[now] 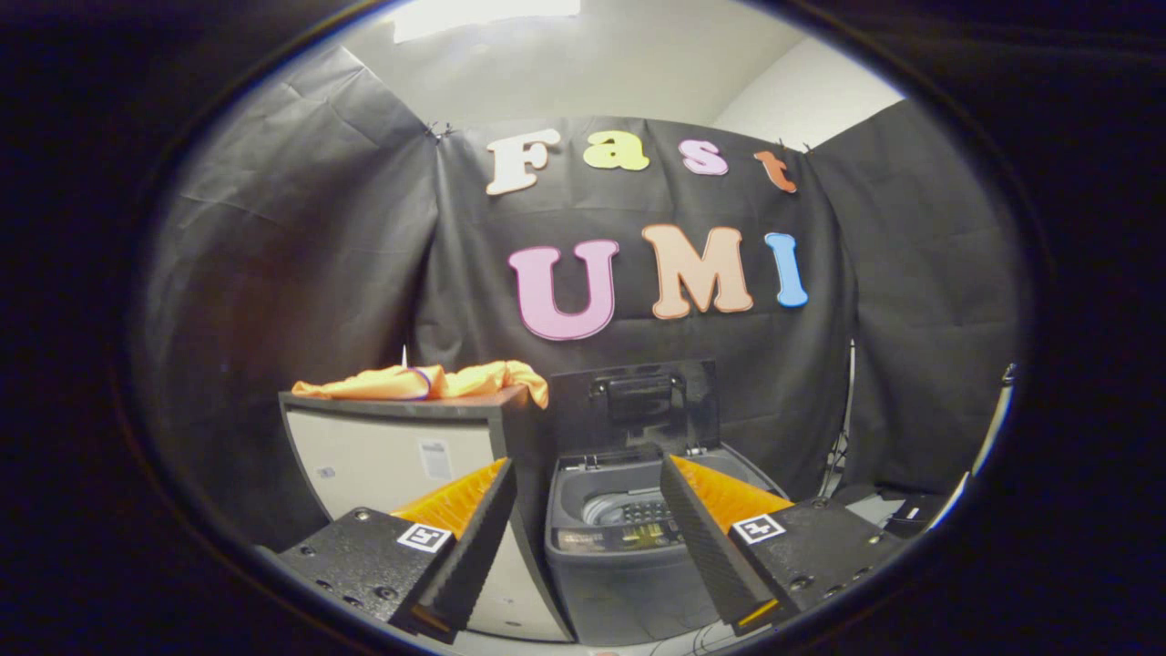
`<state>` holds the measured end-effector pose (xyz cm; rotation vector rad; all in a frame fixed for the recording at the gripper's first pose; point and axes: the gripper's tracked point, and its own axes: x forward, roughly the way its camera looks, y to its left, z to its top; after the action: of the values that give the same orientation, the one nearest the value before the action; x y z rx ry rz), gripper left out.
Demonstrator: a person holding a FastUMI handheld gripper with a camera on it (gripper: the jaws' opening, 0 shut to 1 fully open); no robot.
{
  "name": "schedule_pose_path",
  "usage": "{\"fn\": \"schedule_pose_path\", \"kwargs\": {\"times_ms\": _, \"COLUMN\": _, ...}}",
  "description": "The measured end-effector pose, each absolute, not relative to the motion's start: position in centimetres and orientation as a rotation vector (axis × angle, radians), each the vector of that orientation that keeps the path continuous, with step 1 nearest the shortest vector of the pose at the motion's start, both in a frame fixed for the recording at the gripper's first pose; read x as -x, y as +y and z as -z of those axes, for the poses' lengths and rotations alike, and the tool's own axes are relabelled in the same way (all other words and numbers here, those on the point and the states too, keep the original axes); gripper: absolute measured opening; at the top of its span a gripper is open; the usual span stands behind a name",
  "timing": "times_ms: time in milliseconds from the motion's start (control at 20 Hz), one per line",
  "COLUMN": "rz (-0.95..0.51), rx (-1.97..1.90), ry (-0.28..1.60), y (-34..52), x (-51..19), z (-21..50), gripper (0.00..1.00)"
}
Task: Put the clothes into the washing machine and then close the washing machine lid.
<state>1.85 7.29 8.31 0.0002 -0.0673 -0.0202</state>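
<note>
An orange garment (428, 381) lies crumpled on top of a white cabinet (392, 456), beyond my left finger. Right of the cabinet stands a small grey top-loading washing machine (629, 556), seen between and just beyond my fingers. Its dark lid (638, 401) stands upright at the back, and the drum opening (629, 508) is uncovered. My gripper (588, 538) is open, with nothing between its black fingers (474, 538), and it hangs well short of both the garment and the machine.
Black cloth walls close the booth behind and on both sides. The cabinet's dark top edge stands higher than the washer's rim. Some dark gear and cables (897, 515) lie on the floor to the right of the washer.
</note>
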Motion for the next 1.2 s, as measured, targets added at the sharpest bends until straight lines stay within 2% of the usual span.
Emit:
{"fn": "schedule_pose_path", "kwargs": {"times_ms": 400, "rz": 0.02, "rx": 0.041, "ry": -0.135, "y": 15.9, "x": -5.6, "z": -17.2, "gripper": 0.96}}
{"fn": "schedule_pose_path", "kwargs": {"times_ms": 600, "rz": -0.013, "rx": 0.143, "ry": -0.259, "y": 21.3, "x": -8.1, "z": -21.7, "gripper": 0.96}}
{"fn": "schedule_pose_path", "kwargs": {"times_ms": 900, "rz": -0.104, "rx": 0.094, "ry": -0.123, "y": 28.9, "x": -13.2, "z": -20.2, "gripper": 0.96}}
{"fn": "schedule_pose_path", "kwargs": {"times_ms": 1050, "rz": -0.083, "rx": 0.089, "ry": -0.067, "y": 30.5, "x": -17.0, "z": -20.2, "gripper": 0.97}}
{"fn": "schedule_pose_path", "kwargs": {"times_ms": 1200, "rz": -0.132, "rx": 0.13, "ry": 0.035, "y": 33.9, "x": -21.3, "z": -18.0, "gripper": 0.97}}
